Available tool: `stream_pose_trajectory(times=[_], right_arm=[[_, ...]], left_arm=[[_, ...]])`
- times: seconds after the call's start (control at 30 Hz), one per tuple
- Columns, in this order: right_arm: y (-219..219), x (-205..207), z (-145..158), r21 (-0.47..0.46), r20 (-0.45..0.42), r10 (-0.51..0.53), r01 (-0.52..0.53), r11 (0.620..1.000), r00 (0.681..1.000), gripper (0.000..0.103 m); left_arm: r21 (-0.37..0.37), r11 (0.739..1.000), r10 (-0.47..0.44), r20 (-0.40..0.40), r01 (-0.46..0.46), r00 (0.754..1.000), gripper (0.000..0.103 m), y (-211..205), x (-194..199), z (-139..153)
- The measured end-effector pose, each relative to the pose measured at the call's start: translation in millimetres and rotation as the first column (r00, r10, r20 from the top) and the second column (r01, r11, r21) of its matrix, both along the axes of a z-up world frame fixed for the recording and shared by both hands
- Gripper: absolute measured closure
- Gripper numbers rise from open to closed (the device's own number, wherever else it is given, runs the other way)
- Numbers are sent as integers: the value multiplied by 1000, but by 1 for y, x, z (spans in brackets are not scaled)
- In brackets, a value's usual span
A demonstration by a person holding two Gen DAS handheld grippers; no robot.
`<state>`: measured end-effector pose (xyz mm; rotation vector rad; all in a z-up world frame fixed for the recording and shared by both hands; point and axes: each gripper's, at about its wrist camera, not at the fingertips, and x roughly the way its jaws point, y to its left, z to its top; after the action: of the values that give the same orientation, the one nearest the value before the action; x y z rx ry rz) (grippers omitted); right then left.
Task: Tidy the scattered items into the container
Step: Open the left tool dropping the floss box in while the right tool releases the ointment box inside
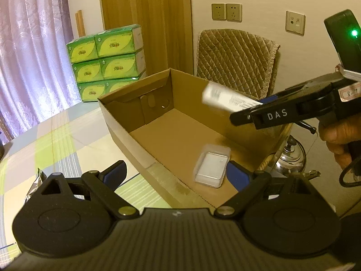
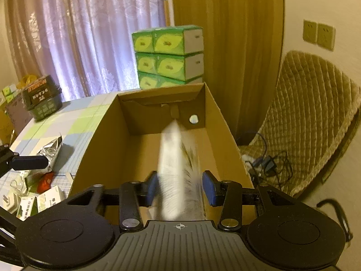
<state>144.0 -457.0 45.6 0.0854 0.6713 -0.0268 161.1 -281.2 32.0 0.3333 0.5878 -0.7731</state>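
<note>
Right gripper (image 2: 179,188), jaws apart around a blurred white packet (image 2: 173,158), hangs over the cardboard box (image 1: 126,126) on the tabletop (image 1: 67,131), while the left gripper (image 1: 178,176) is wide open and empty above a clear plastic case (image 1: 212,166) inside.

My left gripper (image 1: 176,174) hangs low with its jaws spread wide, nothing between the blue pads. My right gripper (image 2: 179,187) reaches out level, its jaws parted. My hand (image 1: 340,140) wraps its handle.

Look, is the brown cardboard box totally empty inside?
No, a clear plastic case already lies on the floor of the brown cardboard box.
</note>
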Motion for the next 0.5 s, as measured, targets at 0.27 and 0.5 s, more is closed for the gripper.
stream_pose_trajectory(times=[0.27, 0.5], right_arm=[[-2, -7, 5, 26, 38, -7, 6, 1000, 999, 6], [-1, -16, 4, 30, 25, -17, 17, 999, 1000, 6]], left_arm=[[-5, 1000, 15, -11, -15, 1000, 10, 6, 0, -1], [-5, 1000, 24, -19, -24, 1000, 10, 10, -2, -2]])
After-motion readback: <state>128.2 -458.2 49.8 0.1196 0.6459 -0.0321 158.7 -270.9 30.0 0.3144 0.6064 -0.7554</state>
